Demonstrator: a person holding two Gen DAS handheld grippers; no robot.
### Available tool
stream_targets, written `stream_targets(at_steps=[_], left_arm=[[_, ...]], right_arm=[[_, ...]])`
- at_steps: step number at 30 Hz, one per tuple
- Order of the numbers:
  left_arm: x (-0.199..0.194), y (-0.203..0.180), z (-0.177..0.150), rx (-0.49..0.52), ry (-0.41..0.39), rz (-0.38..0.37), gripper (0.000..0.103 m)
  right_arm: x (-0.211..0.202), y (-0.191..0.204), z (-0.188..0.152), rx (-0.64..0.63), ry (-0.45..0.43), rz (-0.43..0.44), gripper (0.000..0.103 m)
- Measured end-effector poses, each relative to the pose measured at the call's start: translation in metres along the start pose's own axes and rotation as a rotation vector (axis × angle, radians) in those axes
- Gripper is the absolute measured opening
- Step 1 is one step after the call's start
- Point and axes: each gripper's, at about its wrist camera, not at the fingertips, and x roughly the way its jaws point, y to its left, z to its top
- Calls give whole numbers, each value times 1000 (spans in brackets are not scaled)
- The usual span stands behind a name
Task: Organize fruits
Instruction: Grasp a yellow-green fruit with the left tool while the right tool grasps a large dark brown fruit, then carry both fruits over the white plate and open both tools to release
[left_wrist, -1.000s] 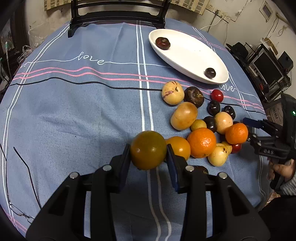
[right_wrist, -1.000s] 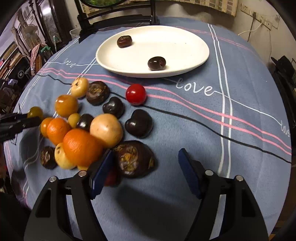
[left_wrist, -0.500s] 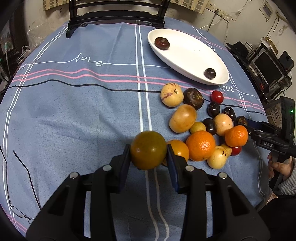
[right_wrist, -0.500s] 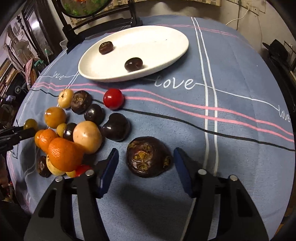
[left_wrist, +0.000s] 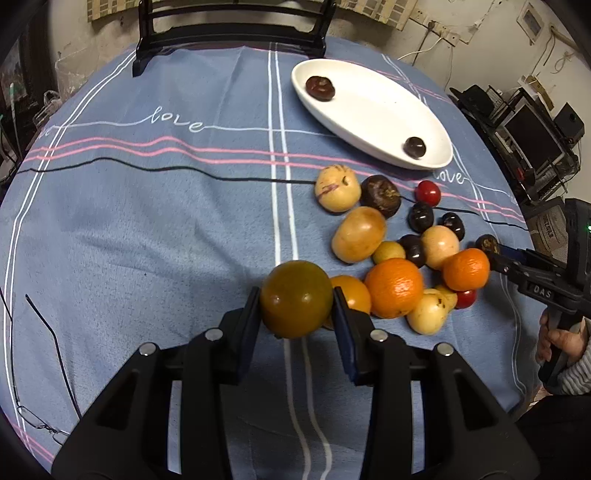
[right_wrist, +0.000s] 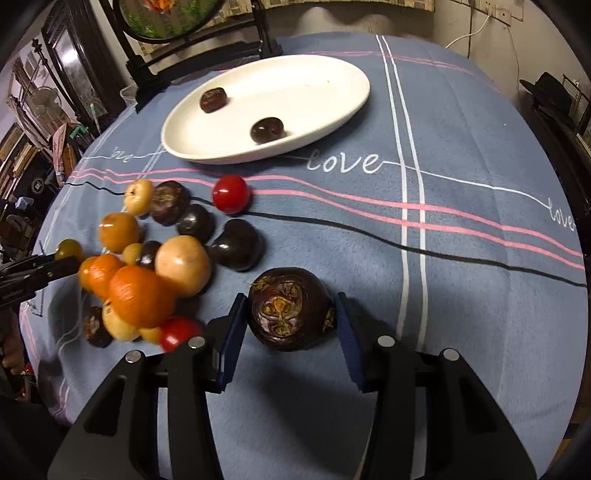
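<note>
My left gripper (left_wrist: 295, 314) is shut on a greenish-brown round fruit (left_wrist: 295, 297) and holds it above the cloth, just left of the fruit pile (left_wrist: 399, 251). My right gripper (right_wrist: 288, 325) is shut on a large dark purple fruit (right_wrist: 290, 308) right of the pile (right_wrist: 147, 266). A white oval plate (left_wrist: 373, 110) at the back holds two dark fruits; it also shows in the right wrist view (right_wrist: 295, 92). The right gripper shows at the right edge of the left wrist view (left_wrist: 495, 253).
The round table has a blue cloth (left_wrist: 147, 221) with stripes. A black chair (left_wrist: 229, 22) stands behind it. Spectacles (left_wrist: 40, 369) lie near the left front edge. Electronics (left_wrist: 532, 133) stand to the right of the table.
The right gripper has closed around the dark purple fruit, which sat between open fingers before. The left gripper still holds its fruit in about the same place.
</note>
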Motion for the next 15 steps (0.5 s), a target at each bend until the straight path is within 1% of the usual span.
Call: stream_targets(at_steps=[4,6,8,10,13,15], left_arm=[[-7,-8,7,17,-21,-11,38],[-7,-12,16,23,-29,-21,38],[-8,-19,31,48,-50,-19,38],[-5,-27,54,69,-71,-20,38],[2,-40,89,101,-98,-18,38],[12,-52,111,129,-109,-11,38]], right_arm=[[-14,8,-8,-14,-12,11,48],[-20,10,-7,-29,-17,14,48],[-26,10,1,-34,-33,17,48],[-30,7,14,-36,-57,22,48],[-32,2,45,-51,-102,26,48],[-25,-1,74,-64,-123,30,48]])
